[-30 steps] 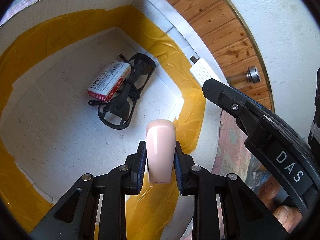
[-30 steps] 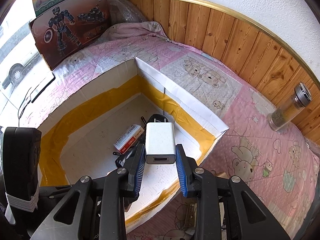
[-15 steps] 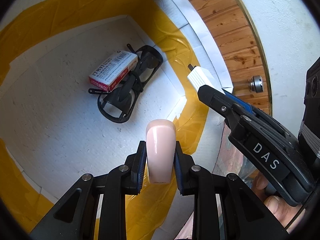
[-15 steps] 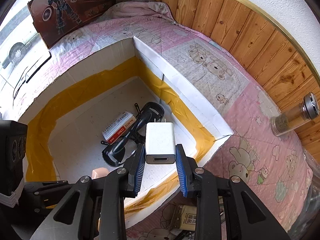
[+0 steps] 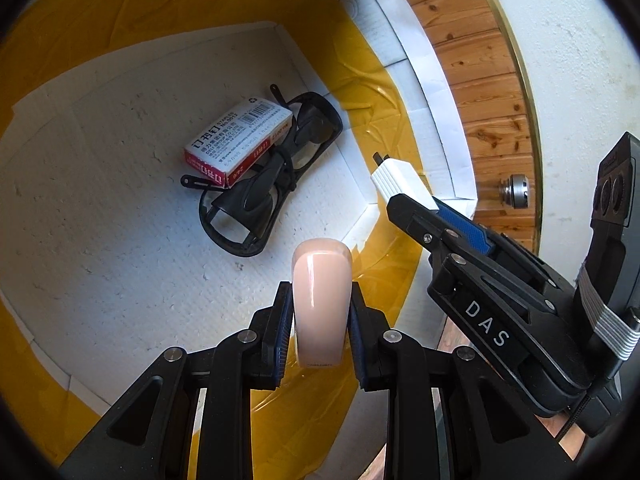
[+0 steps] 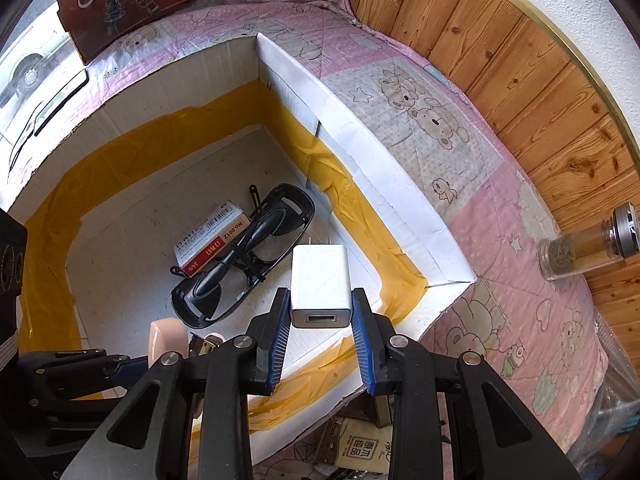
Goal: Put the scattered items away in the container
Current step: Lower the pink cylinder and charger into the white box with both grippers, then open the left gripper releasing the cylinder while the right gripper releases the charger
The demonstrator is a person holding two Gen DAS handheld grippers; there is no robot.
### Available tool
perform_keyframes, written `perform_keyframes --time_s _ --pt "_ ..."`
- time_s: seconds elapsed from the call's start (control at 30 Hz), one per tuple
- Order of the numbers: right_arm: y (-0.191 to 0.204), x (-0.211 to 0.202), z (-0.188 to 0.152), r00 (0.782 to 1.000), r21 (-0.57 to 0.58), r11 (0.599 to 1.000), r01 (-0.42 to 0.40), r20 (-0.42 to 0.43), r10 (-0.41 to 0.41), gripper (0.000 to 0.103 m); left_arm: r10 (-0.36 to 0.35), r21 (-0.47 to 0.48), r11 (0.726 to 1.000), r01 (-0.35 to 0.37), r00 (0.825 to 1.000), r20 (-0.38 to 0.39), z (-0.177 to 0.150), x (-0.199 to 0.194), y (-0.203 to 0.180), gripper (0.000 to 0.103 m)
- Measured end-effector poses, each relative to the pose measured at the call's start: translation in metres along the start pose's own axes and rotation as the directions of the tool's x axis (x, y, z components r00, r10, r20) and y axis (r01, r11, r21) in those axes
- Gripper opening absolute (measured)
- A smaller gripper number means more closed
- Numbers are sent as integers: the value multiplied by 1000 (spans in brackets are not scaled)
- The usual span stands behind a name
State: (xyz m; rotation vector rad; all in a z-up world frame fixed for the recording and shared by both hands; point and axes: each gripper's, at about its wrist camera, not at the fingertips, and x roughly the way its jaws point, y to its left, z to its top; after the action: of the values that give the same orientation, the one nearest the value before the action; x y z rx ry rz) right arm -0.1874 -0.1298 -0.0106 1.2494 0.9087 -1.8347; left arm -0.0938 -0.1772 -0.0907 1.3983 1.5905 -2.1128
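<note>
Left gripper [image 5: 322,320]: angled down over the inside of the white box [image 6: 384,184], jaws clamped on a glossy pale pink case [image 5: 320,300] that stands upright between the blue pads, above the box floor near the yellow-taped wall.

Right gripper [image 6: 322,332]: tilted down over the box's near corner, just beside the left gripper, jaws clamped on a white USB charger [image 6: 320,280] (prongs forward, port toward the camera). From the left wrist view the charger [image 5: 400,178] projects from the right gripper's tips, over the taped inner wall.

Box contents: black glasses [image 5: 272,184], folded, lying on the floor; a red and white staple box [image 5: 240,140] resting partly on them.

Surroundings: pink bear-print quilt [image 6: 480,184] under the box; glass jar [image 6: 580,248] with a metal lid lying by the wood panelling.
</note>
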Motion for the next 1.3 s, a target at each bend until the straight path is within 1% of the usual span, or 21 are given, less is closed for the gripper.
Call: perform_keyframes --time_s 0.2,0.3,0.33,0.37,0.4,0.63,0.73,0.87,0.97,1.1,1.2,1.3 --pt "-1 1 2 1000 1 1000 9 -5 -9 31 14 1 1000 -14 1000 -2 2 4 1 27" --pt "-1 3 2 1000 7 1000 12 -6 -12 31 21 13 1000 -21 999 -29 1 10 -2 27" --pt "-2 3 3 1000 10 1000 14 -7 -14 31 26 14 1000 -25 999 -34 1 12 -3 35" --pt "-2 4 3 1000 13 1000 16 -5 -16 31 27 17 999 -27 999 -40 0 13 -4 39" --pt "-3 4 3 1000 19 1000 15 -2 -15 32 30 19 999 -30 999 -37 0 14 -4 40" --pt "-6 3 0 1000 42 999 13 0 -13 33 29 10 1000 -29 999 -21 1 10 -3 41" --pt "-9 2 -1 1000 58 998 5 -1 -5 33 45 28 999 -44 999 -13 -1 8 -5 41" --pt "-9 -3 -1 1000 71 997 -2 7 1 33 65 78 995 -67 997 29 -4 1 -12 41" --pt "-8 -8 -1 1000 80 997 -7 15 6 33 100 120 987 -110 991 87 -7 -8 -19 41" --pt "-9 -14 -3 999 104 994 -26 24 24 33 147 176 968 -180 972 184 -12 -24 -27 41" --pt "-9 -18 -7 999 122 992 -38 28 35 33 163 203 955 -215 956 242 -14 -36 -30 41" --pt "-12 -20 -12 998 145 988 -54 29 51 34 168 216 948 -235 943 287 -15 -44 -33 41"
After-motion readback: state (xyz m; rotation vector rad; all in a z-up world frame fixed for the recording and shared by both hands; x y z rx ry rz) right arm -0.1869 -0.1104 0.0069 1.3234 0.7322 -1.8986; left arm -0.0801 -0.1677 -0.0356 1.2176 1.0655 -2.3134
